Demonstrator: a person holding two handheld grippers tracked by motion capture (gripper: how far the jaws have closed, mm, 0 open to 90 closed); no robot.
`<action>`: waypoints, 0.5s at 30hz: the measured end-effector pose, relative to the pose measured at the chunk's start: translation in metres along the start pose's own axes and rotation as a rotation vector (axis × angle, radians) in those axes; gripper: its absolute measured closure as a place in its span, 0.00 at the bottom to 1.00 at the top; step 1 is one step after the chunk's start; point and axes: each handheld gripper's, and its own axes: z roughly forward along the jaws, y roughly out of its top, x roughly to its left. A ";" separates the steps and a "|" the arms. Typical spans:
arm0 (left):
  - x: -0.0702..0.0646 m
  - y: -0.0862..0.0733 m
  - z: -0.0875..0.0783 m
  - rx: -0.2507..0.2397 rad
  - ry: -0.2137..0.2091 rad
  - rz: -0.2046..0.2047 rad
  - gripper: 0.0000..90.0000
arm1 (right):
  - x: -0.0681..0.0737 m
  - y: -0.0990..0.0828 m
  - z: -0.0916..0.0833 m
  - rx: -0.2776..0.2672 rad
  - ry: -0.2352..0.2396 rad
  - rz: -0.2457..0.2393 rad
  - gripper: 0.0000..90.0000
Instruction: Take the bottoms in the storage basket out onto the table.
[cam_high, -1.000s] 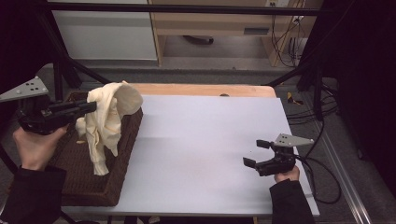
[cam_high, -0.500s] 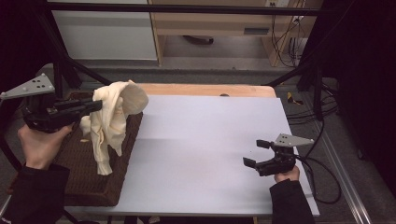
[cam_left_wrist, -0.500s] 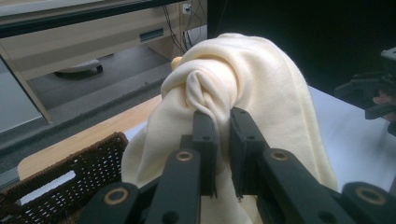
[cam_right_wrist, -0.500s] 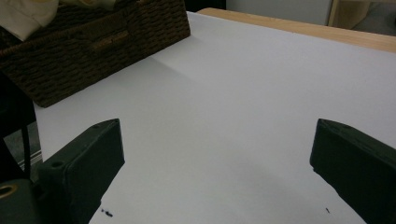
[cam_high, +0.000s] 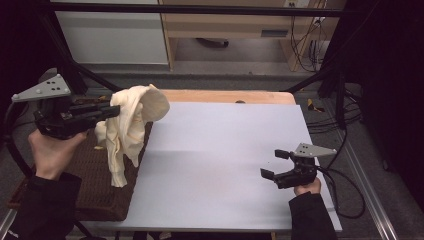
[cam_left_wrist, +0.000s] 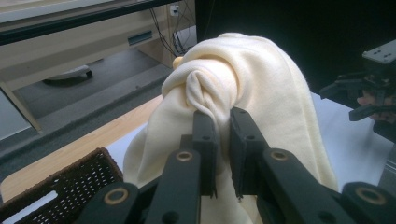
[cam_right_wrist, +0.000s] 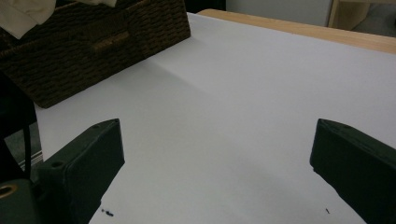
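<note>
A cream cloth garment hangs bunched over the dark wicker basket at the table's left, its lower end dangling into the basket. My left gripper is shut on a fold of it near the top; in the left gripper view the cream cloth is pinched between the two black jaws of the left gripper. My right gripper rests low over the white table sheet at the right, jaws wide open and nothing between them. From the right gripper view, the right gripper frames bare sheet.
The wicker basket stands along the table's left edge, with a corner of cloth above it. A wooden strip runs along the table's far edge. Dark frame bars and cables surround the table; the right gripper's cable trails off to the right.
My left gripper has lifted the cream cloth higher and carried it rightward toward the white sheet. The right gripper has stayed where it was.
</note>
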 end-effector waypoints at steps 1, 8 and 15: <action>-0.001 0.001 0.001 0.002 -0.003 0.003 0.91 | 0.000 0.000 0.000 0.000 0.000 0.000 0.04; -0.009 0.007 0.010 0.008 -0.027 0.020 0.91 | 0.000 0.000 0.000 -0.001 0.001 -0.001 0.04; -0.018 0.011 0.019 0.015 -0.049 0.036 0.91 | 0.000 0.000 0.000 0.000 0.001 0.000 0.04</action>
